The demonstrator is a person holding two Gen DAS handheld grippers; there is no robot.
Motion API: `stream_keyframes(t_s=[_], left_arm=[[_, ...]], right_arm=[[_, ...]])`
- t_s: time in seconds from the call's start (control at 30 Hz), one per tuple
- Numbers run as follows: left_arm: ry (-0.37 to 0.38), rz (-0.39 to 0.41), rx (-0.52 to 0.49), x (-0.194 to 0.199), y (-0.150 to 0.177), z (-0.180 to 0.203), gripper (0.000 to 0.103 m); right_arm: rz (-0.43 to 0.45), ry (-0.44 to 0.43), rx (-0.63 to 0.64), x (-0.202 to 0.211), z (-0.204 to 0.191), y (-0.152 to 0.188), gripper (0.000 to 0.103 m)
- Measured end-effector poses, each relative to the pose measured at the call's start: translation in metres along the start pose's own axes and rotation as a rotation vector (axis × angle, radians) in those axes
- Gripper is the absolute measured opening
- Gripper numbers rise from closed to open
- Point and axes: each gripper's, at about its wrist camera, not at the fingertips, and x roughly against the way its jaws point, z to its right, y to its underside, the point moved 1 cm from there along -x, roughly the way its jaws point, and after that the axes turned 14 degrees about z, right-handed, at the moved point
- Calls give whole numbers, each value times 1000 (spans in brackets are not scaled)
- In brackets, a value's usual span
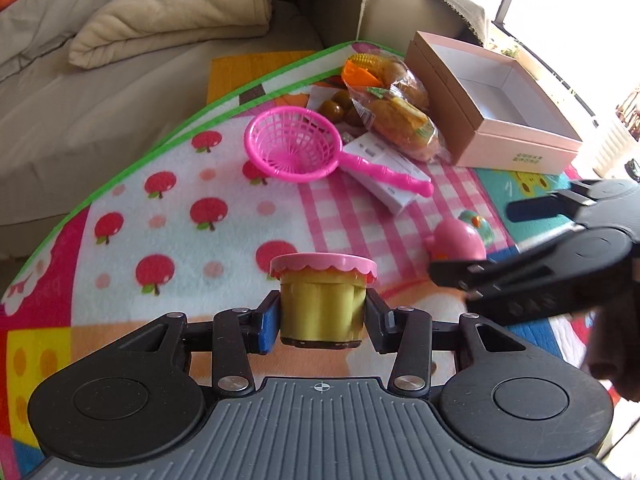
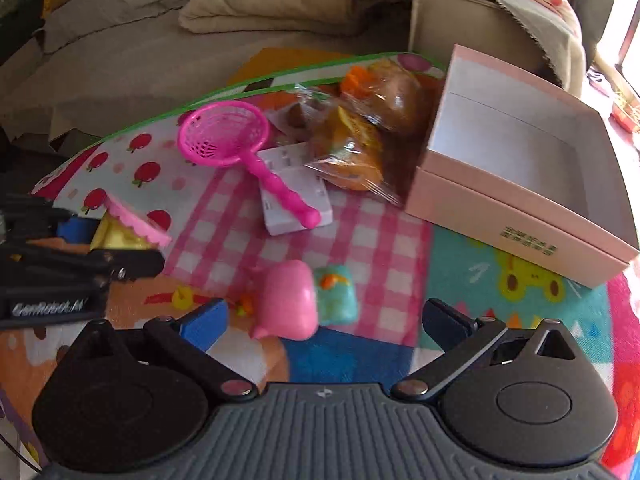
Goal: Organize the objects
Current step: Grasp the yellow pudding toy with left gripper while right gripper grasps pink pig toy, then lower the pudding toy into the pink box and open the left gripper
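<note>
Clamping a small yellow toy cup [image 1: 322,306] with a pink scalloped lid between its two pads, the left gripper [image 1: 322,316] held it at the lower centre of its own view, lifted off the patterned play mat [image 1: 172,216]. From the right wrist view the same cup [image 2: 120,232] appeared tilted at the left edge of the frame. The right gripper [image 2: 324,320] had its fingers spread wide apart with nothing between them, poised above a pink toy pig [image 2: 290,300] that lay touching a teal toy block [image 2: 336,294] at lower centre.

A pink toy strainer [image 1: 294,144] sat in the middle of the left view, its handle resting across a white box [image 1: 384,172]. Just to the right of that, bagged toy foods [image 1: 396,120] were piled against an open pink cardboard box [image 1: 516,148] in the upper right. A beige sofa with a folded blanket [image 1: 172,20] filled the upper left.
</note>
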Motion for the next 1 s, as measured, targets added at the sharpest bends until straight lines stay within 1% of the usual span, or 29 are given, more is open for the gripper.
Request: stream_keyframes(t_s=[0.03,0.1,0.13,0.2,0.27,0.4,0.5,0.57,0.63,0.73,0.8,0.87,0.9,0.93,0.97,1.0], left_arm=[[5,-14,20,6,3,-3,48],[19,-37,57,16,8,-7,48],[30,-41,69,22,9,-7,48],[53,-41,82,31,9,-4,48],[87,-38,94,38,6,4,48],[153,-55,72,36,-7,31,48],[204,-44,36,29,-23,59,48],[233,-12,21,24,-37,77,48],[239,34,19,15,-56,95,48],[250,100,23,-9,-91,121,48],[230,186,-10,-25,-120,143,48],[214,273,-20,-37,-146,161,48],[223,300,-13,-43,-156,167,48],[248,307,-9,-53,-166,173,48],[257,285,-19,-63,-172,180,49],[241,267,-33,-73,-176,186,49]], right_arm=[[-14,-8,10,-9,-5,-2,98],[-78,-17,13,-24,-12,-5,76],[-122,-15,3,-36,-15,-3,74],[-131,1,11,-34,-18,-6,72],[-125,2,19,-16,-18,-10,72],[-113,44,-3,38,-2,-11,72],[-115,104,-60,86,27,-1,72],[-121,146,-96,107,48,12,72],[-132,181,-125,121,65,25,72],[-167,232,-173,120,83,48,72],[-175,252,-188,122,90,60,72],[-153,234,-207,129,97,64,72],[-142,227,-209,131,99,64,72],[-131,225,-204,135,101,63,72],[-120,225,-199,135,103,61,72],[-109,225,-197,136,106,59,72]])
